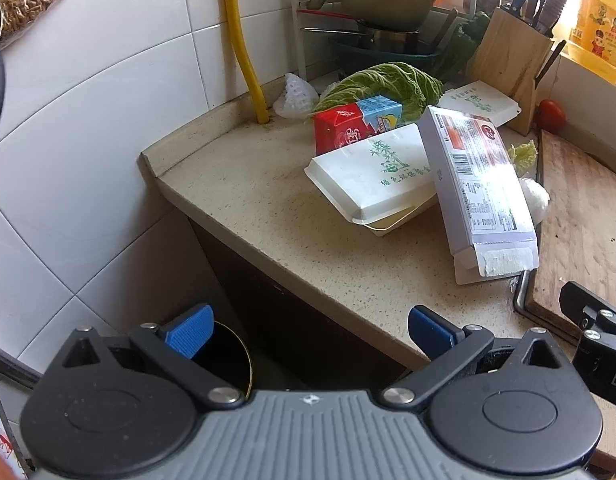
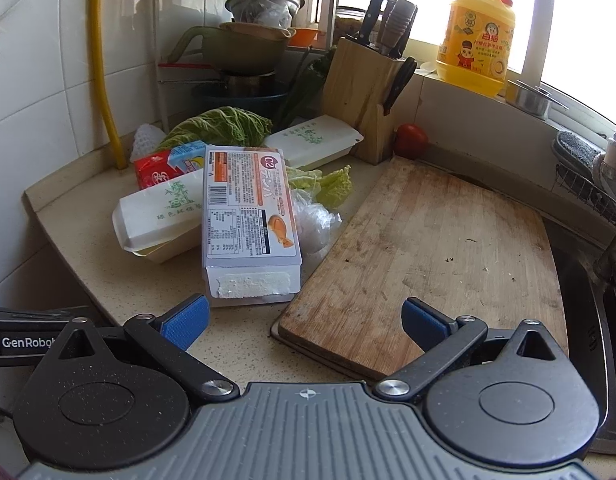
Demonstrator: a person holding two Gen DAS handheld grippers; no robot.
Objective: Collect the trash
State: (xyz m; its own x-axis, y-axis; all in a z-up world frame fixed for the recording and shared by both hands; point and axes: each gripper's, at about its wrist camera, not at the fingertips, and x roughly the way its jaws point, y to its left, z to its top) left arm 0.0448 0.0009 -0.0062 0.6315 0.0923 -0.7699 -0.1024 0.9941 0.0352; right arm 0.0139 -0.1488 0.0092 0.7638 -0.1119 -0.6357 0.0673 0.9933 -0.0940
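Hovering spread and empty, both tongs (image 1: 308,334) (image 2: 304,322) should approach the grey food box (image 2: 250,216) squarely across its narrow sides on the surface (image 1: 268,208).

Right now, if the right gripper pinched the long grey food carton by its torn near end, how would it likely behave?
The grey food carton looks like thin cardboard with its end flap torn open, so it is probably light and may crush under the fingers. It leans on the white takeaway box, so lifting it could nudge that box. Its length may make it droop or swing.
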